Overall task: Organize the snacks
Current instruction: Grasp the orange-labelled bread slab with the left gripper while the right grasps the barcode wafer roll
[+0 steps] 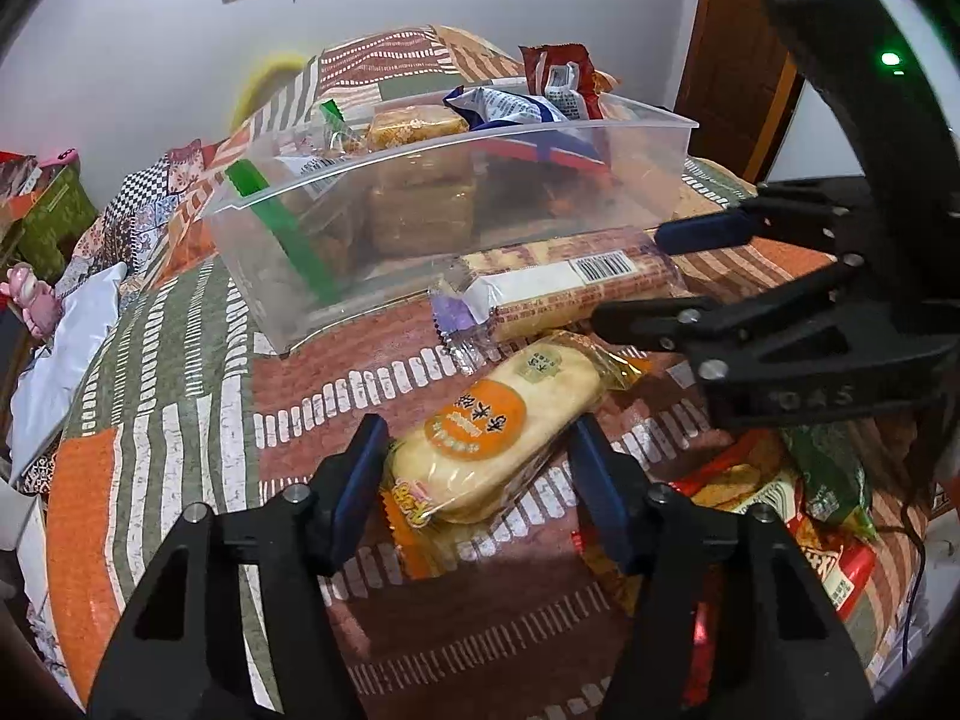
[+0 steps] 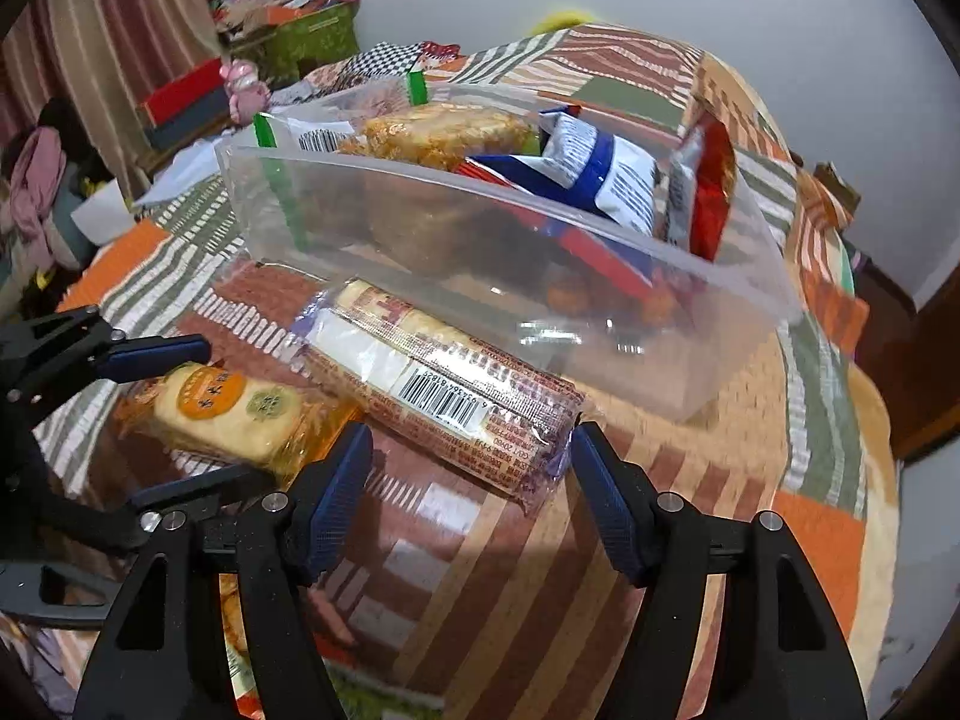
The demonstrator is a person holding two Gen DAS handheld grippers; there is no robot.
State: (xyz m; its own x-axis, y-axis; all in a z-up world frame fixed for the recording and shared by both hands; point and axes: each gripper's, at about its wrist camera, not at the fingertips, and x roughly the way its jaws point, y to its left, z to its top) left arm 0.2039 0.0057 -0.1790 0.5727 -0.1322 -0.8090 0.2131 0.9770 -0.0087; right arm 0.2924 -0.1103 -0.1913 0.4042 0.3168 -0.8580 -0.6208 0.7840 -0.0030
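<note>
A clear plastic bin (image 1: 576,141) (image 2: 600,228) on the patchwork cloth holds several snacks. A long barcoded biscuit roll (image 1: 576,285) (image 2: 444,384) lies in front of it. An orange-labelled rice cracker pack (image 1: 498,432) (image 2: 228,414) lies nearer. My left gripper (image 1: 480,468) (image 2: 174,414) is open, its blue pads (image 1: 360,480) on either side of the cracker pack, apart from it. My right gripper (image 2: 471,480) (image 1: 648,276) is open around the near end of the biscuit roll.
More snack packets (image 1: 828,480) lie at the right of the left wrist view. Boxes (image 2: 300,30) and a pink toy (image 2: 243,87) sit beyond the table's far left. A wooden door (image 1: 732,60) stands behind the bin.
</note>
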